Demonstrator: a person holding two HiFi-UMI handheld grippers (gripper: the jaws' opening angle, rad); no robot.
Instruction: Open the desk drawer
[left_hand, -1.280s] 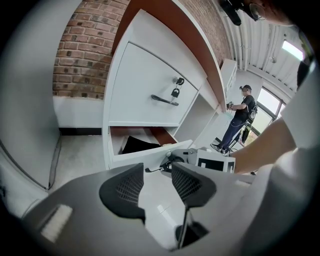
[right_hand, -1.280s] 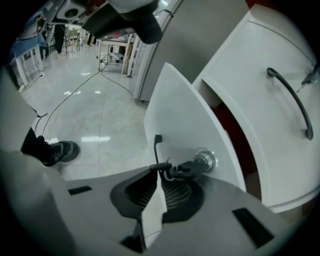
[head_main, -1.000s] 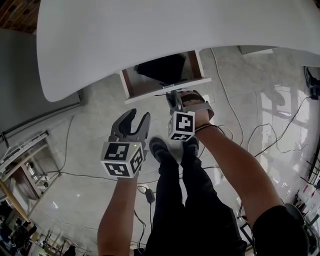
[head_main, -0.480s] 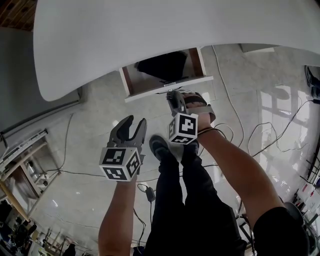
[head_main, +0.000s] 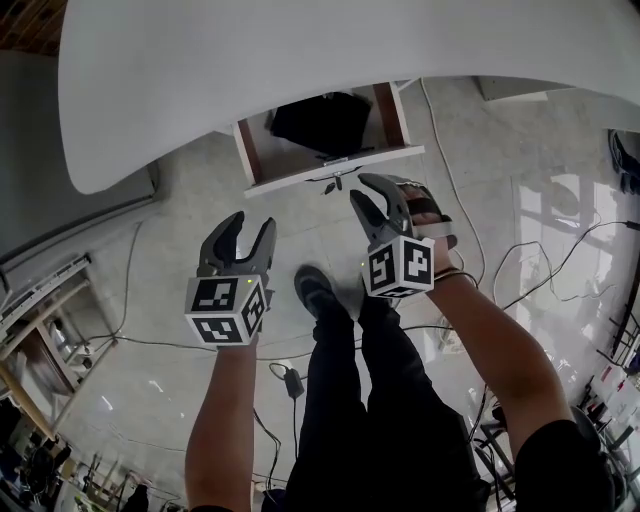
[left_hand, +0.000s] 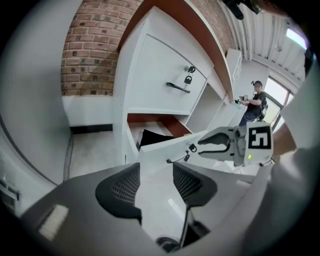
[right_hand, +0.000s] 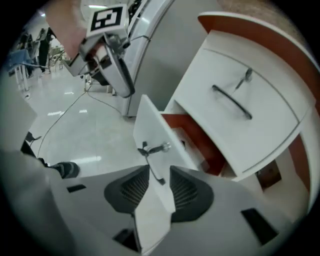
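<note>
Drawer position: the drawer (head_main: 290, 178) is pulled out from under the near edge of the counter (head_main: 300, 60), toward the person, and is left open.
Drawer axis: its long side is set along the counter's edge, and its front panel is turned away from the counter toward the person.
Handle: a dark bar handle (right_hand: 152, 167) is fixed along the length of the front panel, and a key (right_hand: 160, 148) is seen sticking out beside it.
Drawer contents: a black thing (head_main: 320, 120) is kept at the back, partly under the counter; what it is cannot be told.
Upper drawer: an upper drawer (left_hand: 167, 80) is seen directly under the counter, above the open one; it is closed, so its contents are hidden.
Right claw: the right claw (head_main: 362, 188) is held just out from the counter, past the drawer front, and is pointed at the handle. Its jaws are spread, have just been opening, and are pressed on nothing.
Left claw: the left claw (head_main: 248, 222) is held farther out from the counter and off to the left. Its jaws are spread, have just been opening, and nothing is held between them.
Change: a second ago the right claw was closed at the handle; it is now lifted clear of the handle.
</note>
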